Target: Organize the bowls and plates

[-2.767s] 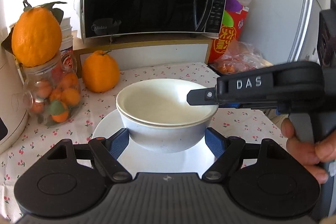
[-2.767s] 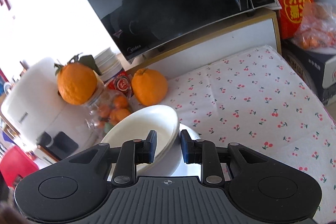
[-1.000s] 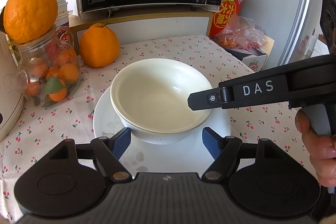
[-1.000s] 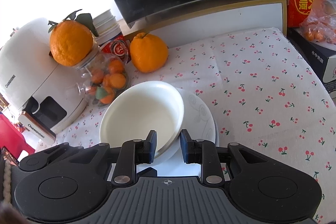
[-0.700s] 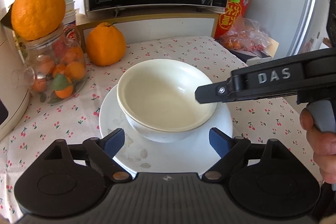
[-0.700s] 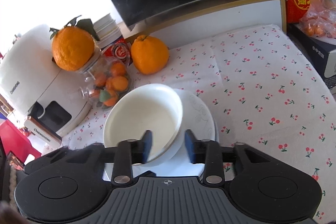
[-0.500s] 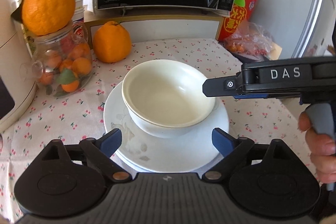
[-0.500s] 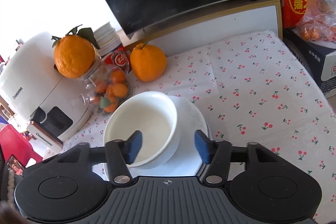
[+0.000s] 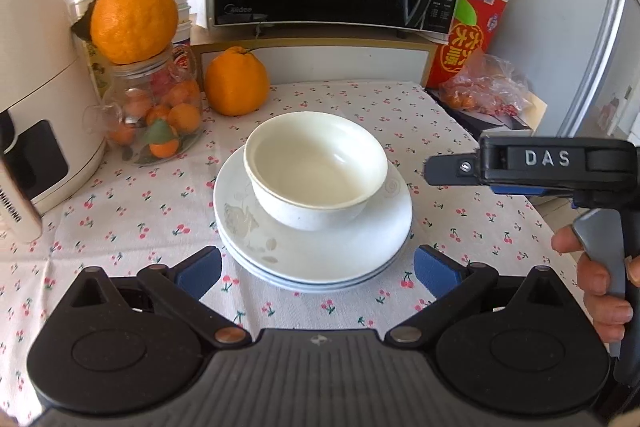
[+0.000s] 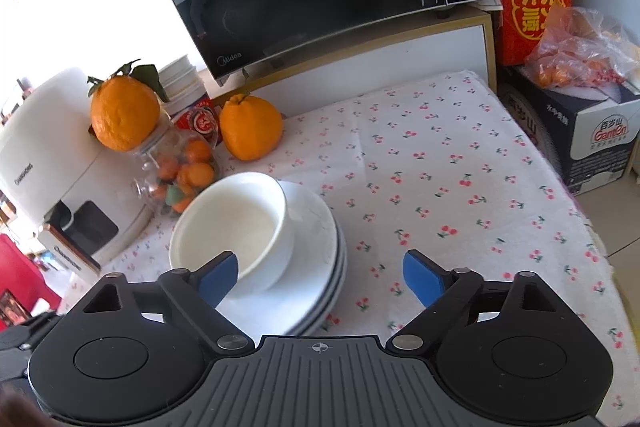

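White bowls (image 9: 316, 171) nested on the stacked plates (image 9: 312, 251) mid-tabletop could tip if either empty, still-opening left gripper (image 9: 316, 269) or right gripper (image 10: 320, 277) clips them.

A white bowl (image 9: 316, 171) sits right side up and looks empty. It rests on top of a short stack of white plates (image 9: 320, 247), a bit toward the back of the top plate, which has a faint gray pattern on it. The plates lie flat, one on another, on a tablecloth (image 9: 460, 227) with little red cherries, near the middle of the table.
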`<state>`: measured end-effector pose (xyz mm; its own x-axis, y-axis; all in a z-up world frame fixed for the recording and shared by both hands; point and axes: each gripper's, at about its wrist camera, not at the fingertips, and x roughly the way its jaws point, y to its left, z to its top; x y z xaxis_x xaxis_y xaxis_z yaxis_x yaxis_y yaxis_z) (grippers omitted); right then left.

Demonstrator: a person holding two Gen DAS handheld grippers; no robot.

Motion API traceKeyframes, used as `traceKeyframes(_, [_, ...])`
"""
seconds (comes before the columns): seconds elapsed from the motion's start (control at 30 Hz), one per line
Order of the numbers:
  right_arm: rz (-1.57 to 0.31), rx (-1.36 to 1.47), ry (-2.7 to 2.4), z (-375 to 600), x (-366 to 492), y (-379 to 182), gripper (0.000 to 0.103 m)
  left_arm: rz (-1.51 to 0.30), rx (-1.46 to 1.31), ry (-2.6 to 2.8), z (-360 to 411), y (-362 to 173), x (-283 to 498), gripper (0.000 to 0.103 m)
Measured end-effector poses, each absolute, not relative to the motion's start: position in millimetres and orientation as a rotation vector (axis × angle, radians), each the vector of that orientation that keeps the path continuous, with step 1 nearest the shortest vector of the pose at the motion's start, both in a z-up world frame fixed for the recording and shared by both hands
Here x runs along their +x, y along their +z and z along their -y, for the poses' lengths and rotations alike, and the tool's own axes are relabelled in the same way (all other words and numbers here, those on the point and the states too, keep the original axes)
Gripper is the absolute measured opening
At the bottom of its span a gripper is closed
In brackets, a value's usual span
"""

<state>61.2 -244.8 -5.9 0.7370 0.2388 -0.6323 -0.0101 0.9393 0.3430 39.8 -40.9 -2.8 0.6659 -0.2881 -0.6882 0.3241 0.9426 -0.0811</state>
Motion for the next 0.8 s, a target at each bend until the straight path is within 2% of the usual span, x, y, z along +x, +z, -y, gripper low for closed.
traceKeyframes(0.27, [-0.737, 0.299, 0.112, 249, 40, -5, 0.100, -0.810, 0.067, -0.254, 46, -1, 28, 0.103])
traceKeyframes(0.8, [-0.823, 0.147, 0.066, 224, 33, -21, 0.101, -0.898, 0.040, -0.040, 38, -13, 29, 0.103])
